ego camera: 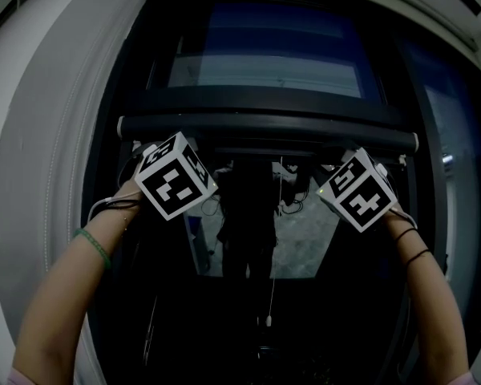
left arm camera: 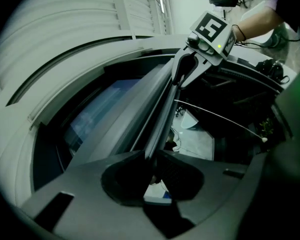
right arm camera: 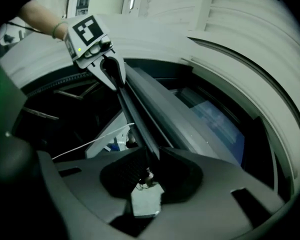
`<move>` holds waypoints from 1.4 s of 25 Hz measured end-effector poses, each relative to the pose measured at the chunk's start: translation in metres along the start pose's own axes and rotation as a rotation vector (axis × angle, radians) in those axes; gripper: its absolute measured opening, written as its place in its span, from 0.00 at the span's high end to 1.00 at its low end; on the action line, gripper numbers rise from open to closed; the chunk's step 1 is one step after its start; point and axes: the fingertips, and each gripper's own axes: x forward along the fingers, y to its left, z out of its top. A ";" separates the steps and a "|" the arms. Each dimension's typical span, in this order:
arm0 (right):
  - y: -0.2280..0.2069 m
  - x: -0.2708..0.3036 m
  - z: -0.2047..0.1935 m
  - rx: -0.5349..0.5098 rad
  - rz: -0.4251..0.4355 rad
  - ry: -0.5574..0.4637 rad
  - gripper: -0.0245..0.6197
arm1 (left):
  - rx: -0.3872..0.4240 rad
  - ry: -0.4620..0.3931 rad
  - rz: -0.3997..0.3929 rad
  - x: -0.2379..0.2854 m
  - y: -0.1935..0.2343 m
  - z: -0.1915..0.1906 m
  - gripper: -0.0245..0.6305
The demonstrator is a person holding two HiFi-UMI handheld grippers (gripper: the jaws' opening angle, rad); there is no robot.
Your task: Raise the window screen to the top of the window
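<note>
The window screen's dark bottom bar (ego camera: 264,124) runs across the window at mid height. My left gripper (ego camera: 165,156) reaches up to the bar's left part, and in the left gripper view the jaws (left arm camera: 152,165) are shut on the bar's thin edge (left arm camera: 162,109). My right gripper (ego camera: 354,162) holds the right part in the same way, its jaws (right arm camera: 151,165) shut on the bar (right arm camera: 140,109). Each gripper view shows the other gripper at the far end of the bar: the right gripper (left arm camera: 184,70) and the left gripper (right arm camera: 112,70).
Bluish window glass (ego camera: 264,54) shows above the bar, inside a white frame (ego camera: 52,151). A thin white pull cord (ego camera: 273,247) hangs from the bar's middle with a small weight (ego camera: 268,321) at its end. Below the bar, the dark pane reflects a room.
</note>
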 end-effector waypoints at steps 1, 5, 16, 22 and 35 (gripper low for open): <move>0.001 -0.004 0.001 0.027 -0.005 -0.014 0.86 | -0.019 -0.022 0.021 -0.002 0.000 0.002 0.86; 0.026 -0.017 0.007 0.131 0.054 -0.075 0.86 | -0.158 -0.113 0.062 -0.016 -0.007 0.004 0.85; 0.161 -0.054 -0.014 0.318 0.204 -0.130 0.86 | -0.332 -0.150 -0.149 -0.052 -0.155 -0.051 0.85; 0.255 -0.112 -0.030 0.469 0.246 -0.141 0.86 | -0.461 -0.181 -0.285 -0.111 -0.260 -0.075 0.85; 0.445 -0.252 -0.080 0.758 0.331 0.143 0.86 | -0.893 -0.155 -0.477 -0.242 -0.451 -0.101 0.90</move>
